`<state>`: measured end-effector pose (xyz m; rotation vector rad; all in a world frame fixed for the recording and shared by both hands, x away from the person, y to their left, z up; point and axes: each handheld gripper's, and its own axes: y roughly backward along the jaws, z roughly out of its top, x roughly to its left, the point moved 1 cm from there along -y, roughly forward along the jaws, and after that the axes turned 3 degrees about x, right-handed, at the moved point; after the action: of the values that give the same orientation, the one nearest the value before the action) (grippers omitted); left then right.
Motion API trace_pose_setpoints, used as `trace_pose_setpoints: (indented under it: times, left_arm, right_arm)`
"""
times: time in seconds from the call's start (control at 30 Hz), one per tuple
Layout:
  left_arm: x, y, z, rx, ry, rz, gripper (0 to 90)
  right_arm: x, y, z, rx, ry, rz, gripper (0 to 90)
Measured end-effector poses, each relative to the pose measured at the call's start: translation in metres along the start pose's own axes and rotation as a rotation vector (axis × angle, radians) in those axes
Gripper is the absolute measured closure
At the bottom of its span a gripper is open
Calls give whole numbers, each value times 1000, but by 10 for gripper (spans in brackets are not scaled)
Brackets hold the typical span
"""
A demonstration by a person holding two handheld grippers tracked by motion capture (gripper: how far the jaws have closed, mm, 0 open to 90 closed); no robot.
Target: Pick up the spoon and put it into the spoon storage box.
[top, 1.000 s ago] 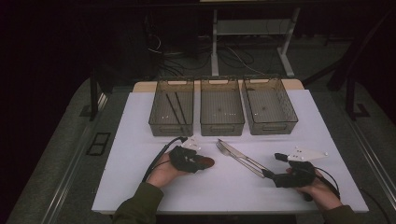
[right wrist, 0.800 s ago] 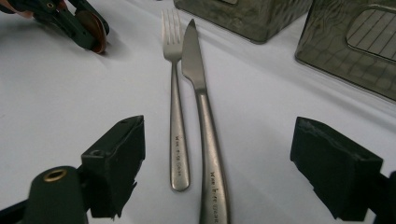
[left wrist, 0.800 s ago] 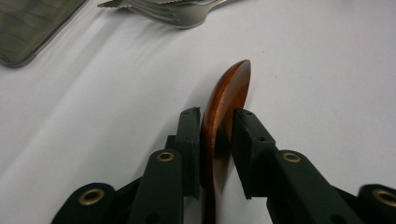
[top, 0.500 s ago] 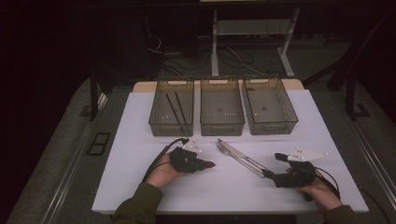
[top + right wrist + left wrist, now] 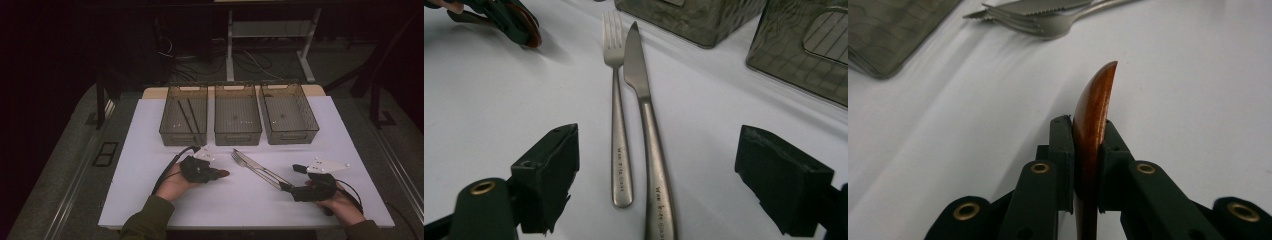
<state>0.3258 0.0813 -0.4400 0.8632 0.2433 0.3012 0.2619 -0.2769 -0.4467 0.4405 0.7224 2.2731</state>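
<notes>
The room around me is dark, with cables on the floor beyond the tabletop (image 5: pixel 150 150), which is covered in white. Three clear bins (image 5: pixel 237 117) stand in a row ahead of both my tools. My left tool (image 5: pixel 216 173) is clamped on a brown wooden spoon (image 5: pixel 1093 107), held on edge. My right tool (image 5: pixel 656 175) is spread wide, its jaws either side of the handles of a steel fork (image 5: pixel 616 120) and knife (image 5: pixel 644 120) lying side by side. Both handles carry stamped lettering too small to read.
</notes>
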Motion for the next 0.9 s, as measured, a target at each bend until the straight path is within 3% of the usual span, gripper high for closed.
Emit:
trace_pose_setpoints:
  times: [0.43, 0.9]
  left_arm:
    - [2, 14, 9, -108, 59, -25, 797]
    - [15, 34, 41, -217, 64, 36, 796]
  right_arm:
    - [0, -2, -1, 15, 27, -21, 156]
    - [0, -1, -2, 15, 20, -29, 156]
